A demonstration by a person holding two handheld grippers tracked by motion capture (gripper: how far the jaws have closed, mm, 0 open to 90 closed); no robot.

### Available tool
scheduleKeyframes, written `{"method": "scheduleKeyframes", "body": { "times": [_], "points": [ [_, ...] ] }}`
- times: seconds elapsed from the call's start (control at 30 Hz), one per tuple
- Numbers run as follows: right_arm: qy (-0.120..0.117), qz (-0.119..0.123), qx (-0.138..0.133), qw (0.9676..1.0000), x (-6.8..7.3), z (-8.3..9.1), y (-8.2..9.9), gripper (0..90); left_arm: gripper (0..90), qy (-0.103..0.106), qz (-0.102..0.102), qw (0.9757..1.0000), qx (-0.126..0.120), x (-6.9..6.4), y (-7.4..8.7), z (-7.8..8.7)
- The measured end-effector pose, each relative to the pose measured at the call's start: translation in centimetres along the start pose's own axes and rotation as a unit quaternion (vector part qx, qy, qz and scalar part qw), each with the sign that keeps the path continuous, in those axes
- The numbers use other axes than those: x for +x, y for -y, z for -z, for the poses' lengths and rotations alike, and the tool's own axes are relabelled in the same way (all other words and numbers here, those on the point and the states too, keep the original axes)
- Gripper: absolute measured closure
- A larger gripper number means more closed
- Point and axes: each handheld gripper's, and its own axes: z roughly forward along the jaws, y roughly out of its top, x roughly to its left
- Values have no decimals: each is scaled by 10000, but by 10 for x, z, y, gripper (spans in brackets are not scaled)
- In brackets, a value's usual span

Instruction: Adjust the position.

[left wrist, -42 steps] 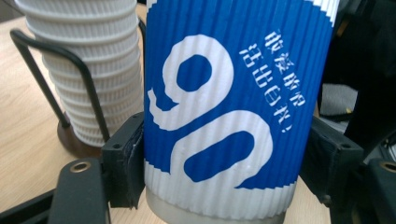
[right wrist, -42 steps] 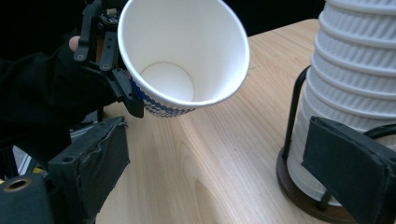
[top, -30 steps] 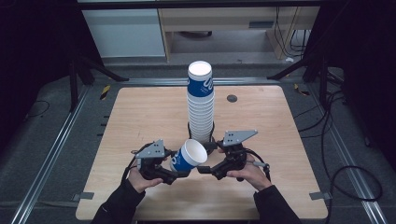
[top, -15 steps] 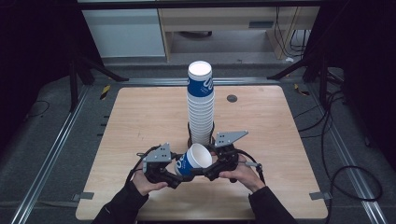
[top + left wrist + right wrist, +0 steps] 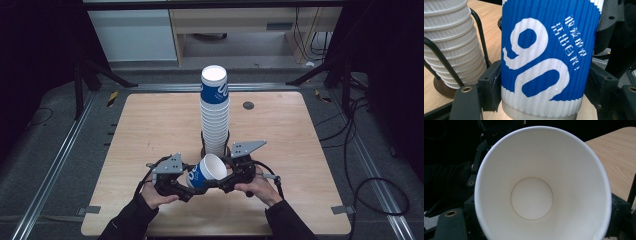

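A blue and white ribbed paper cup point(image 5: 206, 173) is held tipped over above the table's front half, its open mouth turned to the right. My left gripper point(image 5: 192, 185) is shut on its lower body; in the left gripper view both pads point(image 5: 491, 83) press the cup's point(image 5: 541, 62) sides. My right gripper point(image 5: 226, 179) meets the cup from the mouth side. Its jaws have just been closing, and in the right gripper view they sit against the rim on both sides of the cup point(image 5: 531, 200), whose white inside faces the camera.
A tall stack of the same cups point(image 5: 215, 112) stands in a black wire holder point(image 5: 477, 32) just behind the grippers, at the middle of the wooden table point(image 5: 150, 125). A small dark grommet point(image 5: 248, 105) lies at the back right. Cables trail off to the right.
My right gripper has moved left from beside the cup onto its mouth and its jaws have narrowed. Both hands and the cup have drifted slightly toward the table's front edge.
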Motion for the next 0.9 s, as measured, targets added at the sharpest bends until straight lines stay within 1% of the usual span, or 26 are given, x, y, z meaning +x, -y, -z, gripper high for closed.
{"method": "scheduleKeyframes", "body": {
  "times": [0.1,0.2,0.23,0.4,0.53,0.63,0.73,0.83,0.87,0.9],
  "points": [
    [12,-10,-9,10000,1,0,0,175,249,-23,3,10000,-1,-1,0,0],
    [32,-11,-27,10000,1,1,-1,178,211,-75,-31,10000,56,-1,-1,-1],
    [40,-5,-37,10000,1,1,-1,180,203,-62,-22,10000,71,-1,-1,-1],
    [117,32,-155,9998,2,9,-4,181,176,-114,-25,9999,113,-1,0,0],
    [269,79,-244,9993,3,18,-7,181,164,-184,-25,9997,142,0,1,4],
    [463,91,-324,9984,1,27,-9,180,155,-250,16,9996,152,3,2,8],
    [641,108,-346,9973,1,34,-9,180,148,-374,64,9991,202,7,4,13],
    [802,112,-374,9960,0,42,-10,180,142,-532,156,9981,261,11,7,18],
    [867,112,-376,9955,0,44,-10,180,141,-612,177,9976,282,13,8,19],
    [938,128,-365,9948,0,46,-10,179,143,-737,180,9966,330,14,9,21]
  ]
}}
